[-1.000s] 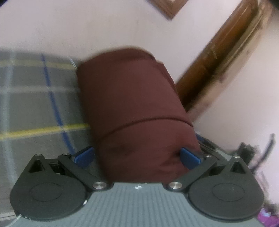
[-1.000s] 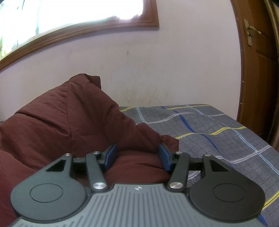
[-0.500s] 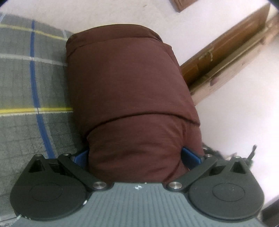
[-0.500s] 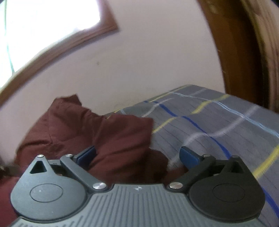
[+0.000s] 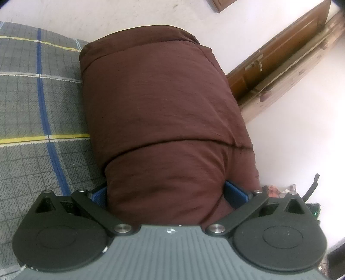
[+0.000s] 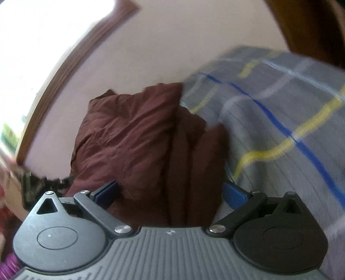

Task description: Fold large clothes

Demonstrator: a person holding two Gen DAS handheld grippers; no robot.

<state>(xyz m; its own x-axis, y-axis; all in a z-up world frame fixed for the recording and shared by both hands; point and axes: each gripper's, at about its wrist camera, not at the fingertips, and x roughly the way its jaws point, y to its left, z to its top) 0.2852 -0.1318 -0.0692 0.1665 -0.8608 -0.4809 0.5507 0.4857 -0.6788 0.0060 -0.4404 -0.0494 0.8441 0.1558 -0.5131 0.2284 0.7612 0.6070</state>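
Observation:
A large maroon garment (image 5: 159, 112) lies folded into a thick bundle on the grey plaid bedsheet (image 5: 32, 103). My left gripper (image 5: 168, 193) is wide open, its blue pads on either side of the bundle's near end. In the right wrist view the same garment (image 6: 138, 137) shows as stacked, wrinkled folds. My right gripper (image 6: 170, 191) is also wide open, with the folds' near edge between its blue pads (image 6: 234, 195). I cannot tell whether either gripper's pads press the cloth.
The bed stands against a pale wall (image 5: 107, 15). A wooden door and frame (image 5: 280, 60) are to the right in the left wrist view. A wooden-framed window (image 6: 71, 53) is at the upper left in the right wrist view. Clutter (image 5: 280, 190) lies beyond the bed's right edge.
My right gripper has opened wide and swung, so its view tilted and blurred. My left gripper stays open around the bundle while its view shifted a little over the folded garment.

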